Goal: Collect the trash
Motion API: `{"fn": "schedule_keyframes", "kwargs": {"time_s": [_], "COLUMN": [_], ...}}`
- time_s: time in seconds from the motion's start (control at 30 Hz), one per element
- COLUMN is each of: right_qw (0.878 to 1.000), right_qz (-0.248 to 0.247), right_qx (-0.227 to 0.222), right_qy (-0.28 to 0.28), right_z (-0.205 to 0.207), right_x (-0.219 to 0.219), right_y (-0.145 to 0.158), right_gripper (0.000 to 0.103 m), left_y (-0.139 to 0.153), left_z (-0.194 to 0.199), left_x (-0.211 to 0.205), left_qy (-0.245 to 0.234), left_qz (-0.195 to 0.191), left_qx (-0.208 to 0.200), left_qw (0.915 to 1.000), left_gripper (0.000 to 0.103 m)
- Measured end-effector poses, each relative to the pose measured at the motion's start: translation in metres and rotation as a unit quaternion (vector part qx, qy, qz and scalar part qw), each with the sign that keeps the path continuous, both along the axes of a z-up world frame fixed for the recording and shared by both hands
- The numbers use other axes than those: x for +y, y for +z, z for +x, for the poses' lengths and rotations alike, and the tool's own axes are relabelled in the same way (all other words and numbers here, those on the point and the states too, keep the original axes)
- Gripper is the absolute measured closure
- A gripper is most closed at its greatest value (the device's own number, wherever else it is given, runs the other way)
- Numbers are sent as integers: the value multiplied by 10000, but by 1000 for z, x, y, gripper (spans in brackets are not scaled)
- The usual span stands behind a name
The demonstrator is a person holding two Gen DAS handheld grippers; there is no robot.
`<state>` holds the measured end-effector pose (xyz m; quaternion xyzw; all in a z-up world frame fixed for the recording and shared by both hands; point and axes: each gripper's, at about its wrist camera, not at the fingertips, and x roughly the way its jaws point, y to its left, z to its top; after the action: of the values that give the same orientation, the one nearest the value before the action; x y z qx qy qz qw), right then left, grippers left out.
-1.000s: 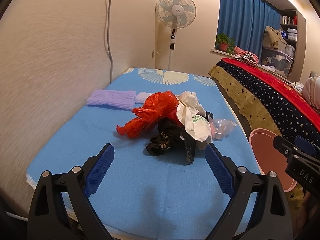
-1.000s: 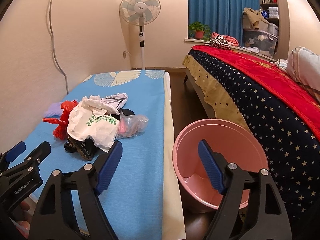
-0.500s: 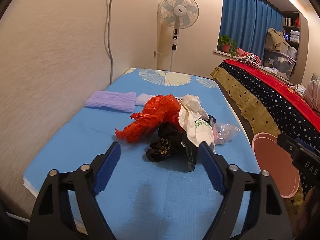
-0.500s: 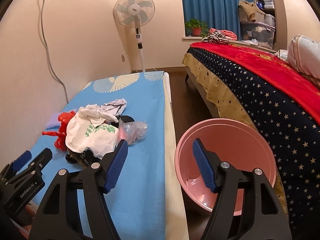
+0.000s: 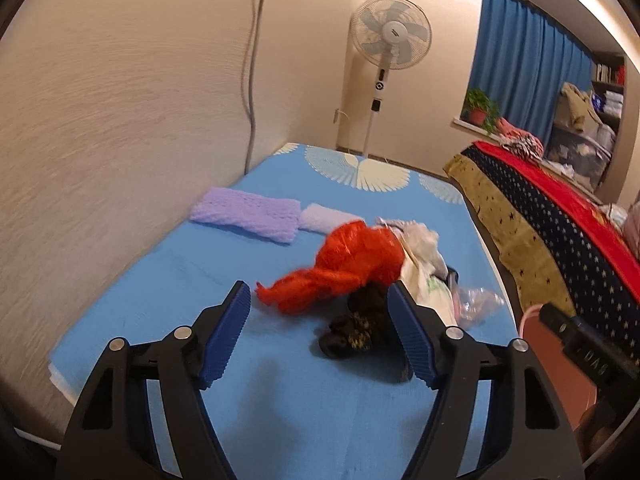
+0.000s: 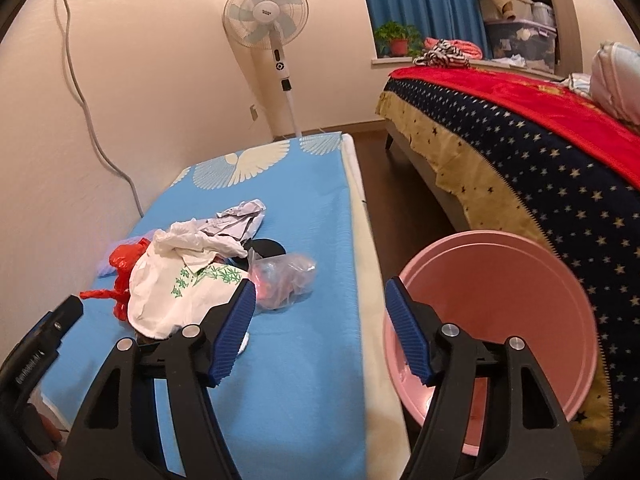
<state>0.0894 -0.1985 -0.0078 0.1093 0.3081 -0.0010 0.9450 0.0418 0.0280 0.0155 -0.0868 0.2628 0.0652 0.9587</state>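
A heap of trash lies on the blue mat (image 5: 168, 280): a red plastic bag (image 5: 352, 264), a white bag with green print (image 6: 180, 292), a black crumpled piece (image 5: 356, 328), a clear plastic bag (image 6: 286, 276) and crumpled grey paper (image 6: 240, 220). My left gripper (image 5: 320, 304) is open and empty, just short of the red bag's tail. My right gripper (image 6: 320, 292) is open and empty, between the heap and the pink basin (image 6: 492, 320) on the floor.
Purple foam netting (image 5: 248, 218) and a white piece (image 5: 324, 218) lie near the wall. A standing fan (image 5: 390, 40) stands behind the mat. A bed with a starry blanket (image 6: 520, 148) fills the right. A cable (image 5: 252, 80) hangs down the wall.
Both grippers have moved forward and their fingers have narrowed a little. The left gripper now points more to the left, at the red bag. The trash has not moved.
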Motion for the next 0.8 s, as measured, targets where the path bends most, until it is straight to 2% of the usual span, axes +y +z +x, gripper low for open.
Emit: {"fn": "schedule_keyframes", "kwargs": {"time_s": [0.17,0.5,0.6,0.7,0.77,0.8], "right_qw": [9998,9981,9970,9959,9954,9952], "right_qz": [114,299,380,440,460,473], "right_qx": [148,530,680,793,833,848], "right_qy": [28,15,8,48,81,109], "right_z": [22,63,72,77,79,80], "right_x": [2,5,3,4,6,6], "right_y": [-7,-28,-37,-44,-47,-48], "right_gripper": [36,36,36,41,45,47], "left_y": [6,8,2,-5,-7,-7], "left_z": [15,57,68,73,76,76], "left_x": [1,-13,-17,-18,-19,-19], "left_qy": [14,-309,-392,-455,-512,-540], "left_qz": [-4,-194,-237,-291,-336,-361], "left_qx": [0,93,245,383,429,444], "left_qw": [10000,9993,9986,9978,9972,9969], "left_gripper": [34,34,42,52,64,65]}}
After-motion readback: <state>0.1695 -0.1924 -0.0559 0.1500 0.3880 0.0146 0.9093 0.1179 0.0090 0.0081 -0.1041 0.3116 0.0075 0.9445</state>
